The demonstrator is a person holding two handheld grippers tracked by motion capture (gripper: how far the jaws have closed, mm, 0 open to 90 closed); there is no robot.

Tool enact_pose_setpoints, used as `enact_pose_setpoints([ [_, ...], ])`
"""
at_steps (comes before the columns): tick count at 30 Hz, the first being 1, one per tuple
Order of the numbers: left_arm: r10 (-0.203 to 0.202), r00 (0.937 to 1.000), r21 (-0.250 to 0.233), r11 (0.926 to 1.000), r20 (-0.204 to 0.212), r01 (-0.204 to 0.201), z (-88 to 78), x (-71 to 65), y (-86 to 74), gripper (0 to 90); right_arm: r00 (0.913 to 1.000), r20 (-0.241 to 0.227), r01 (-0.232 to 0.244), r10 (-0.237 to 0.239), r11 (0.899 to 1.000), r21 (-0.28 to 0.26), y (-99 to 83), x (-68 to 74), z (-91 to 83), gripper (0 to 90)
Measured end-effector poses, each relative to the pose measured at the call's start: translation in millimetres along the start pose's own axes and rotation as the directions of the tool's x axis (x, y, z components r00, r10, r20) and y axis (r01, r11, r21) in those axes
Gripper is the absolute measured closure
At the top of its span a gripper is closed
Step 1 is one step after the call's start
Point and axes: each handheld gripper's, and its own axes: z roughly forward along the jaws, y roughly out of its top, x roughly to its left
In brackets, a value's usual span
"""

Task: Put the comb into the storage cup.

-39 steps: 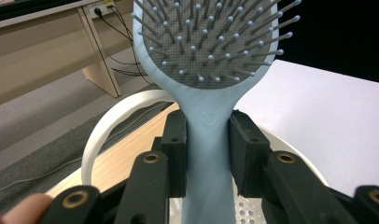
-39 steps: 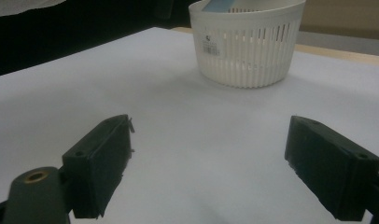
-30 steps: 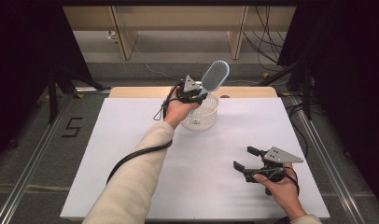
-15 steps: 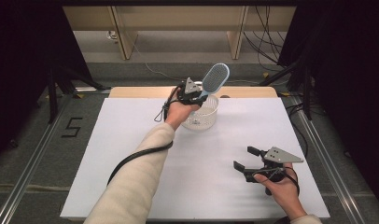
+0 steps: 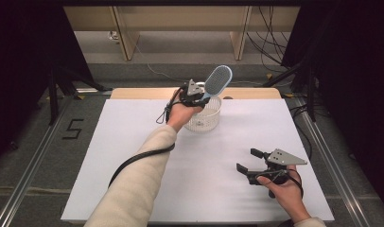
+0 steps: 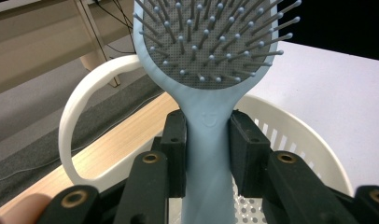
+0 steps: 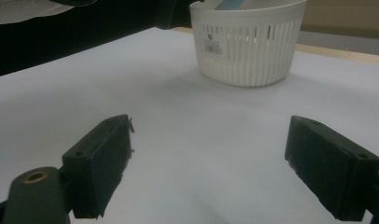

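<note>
Left claw (image 5: pixel 199 94) at the far middle of the desk (image 5: pixel 109 156), clenched on the brush (image 5: pixel 217 81) handle. In the left gripper view both pads press the pale blue handle (image 6: pixel 208 154) from either side, just below the head. Brush stands roughly upright, tilted a bit to the right in the high view, bristle head up, grey pad with ball-tipped pins. Lower end of the handle sits over the basket (image 5: pixel 206 118), inside its rim; whether it touches the basket floor, cannot tell. Basket is white, round, slotted wall, perforated bottom, with a loop handle (image 6: pixel 80 116) sticking out on the left in the left gripper view. A barcode sticker (image 7: pixel 215 43) is on the wall in the right gripper view. Basket stands on the white desk top near the far wooden edge (image 5: pixel 133 93).

Right claw (image 5: pixel 248 163) at the near right of the desk, well apart from the basket, released: jaws wide apart, nothing between them, only bare desk. It points toward the basket. Right hand (image 5: pixel 284 189) grips its body, the grey plate (image 5: pixel 287 157) on top. A black cable (image 5: pixel 133 163) trails from the left claw along the sleeve (image 5: pixel 138 194).
</note>
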Motion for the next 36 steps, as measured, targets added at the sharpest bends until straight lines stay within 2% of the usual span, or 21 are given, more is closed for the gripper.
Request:
enact_pose_setpoints([
  [5,-0.003,1.0000,0.051,0.9987,-0.003,0.004,1.3,-0.3,-2.9,66.1,1.0000,0.001,-0.001,0.001,1.000,0.000,-0.1,-0.1,0.3,15.4],
  [7,-0.021,0.9997,0.045,0.9987,-0.010,0.021,-0.1,1.1,-2.5,67.1,1.0000,0.001,-0.002,0.002,1.000,0.001,-0.1,0.0,0.2,15.4],
  [8,-0.017,0.9998,0.067,0.9976,-0.011,0.018,-0.9,1.6,-2.3,65.8,1.0000,0.000,-0.001,0.001,1.000,0.001,-0.1,0.0,0.2,15.5],
  [10,-0.019,0.9997,0.072,0.9972,-0.018,0.020,-3.2,3.1,-2.7,63.1,1.0000,0.001,0.000,0.000,1.000,0.000,-0.1,0.0,0.3,15.5],
  [12,-0.041,0.9988,0.083,0.9956,-0.027,0.043,-6.4,5.4,-3.8,58.8,1.0000,0.001,-0.001,0.001,1.000,0.004,-0.1,0.1,0.1,15.4],
  [16,-0.072,0.9968,0.079,0.9941,-0.035,0.075,-14.6,8.2,-2.8,50.9,1.0000,0.002,0.002,-0.002,1.000,0.007,-0.2,0.1,0.1,15.4],
  [20,-0.077,0.9958,0.070,0.9943,-0.049,0.080,-26.3,10.5,2.9,43.1,1.0000,0.004,0.002,-0.002,1.000,0.004,-0.2,0.1,0.4,15.4],
  [22,-0.102,0.9935,0.061,0.9926,-0.052,0.105,-32.9,11.7,5.4,39.0,1.0000,0.006,0.000,0.000,1.000,0.005,-0.1,0.1,0.2,15.4],
  [24,-0.110,0.9922,0.065,0.9914,-0.058,0.113,-39.3,12.7,6.7,34.8,1.0000,0.007,-0.001,0.001,1.000,0.005,-0.3,0.1,0.5,15.4],
  [28,-0.112,0.9914,0.076,0.9902,-0.067,0.117,-50.8,14.6,6.8,26.1,1.0000,0.008,-0.003,0.003,1.000,0.005,-0.4,0.1,0.8,15.4],
  [36,-0.077,0.9934,0.106,0.9907,-0.086,0.086,-73.3,16.8,-1.6,14.8,0.9999,0.012,0.001,-0.001,1.000,0.009,-0.7,-0.5,1.0,15.4],
])
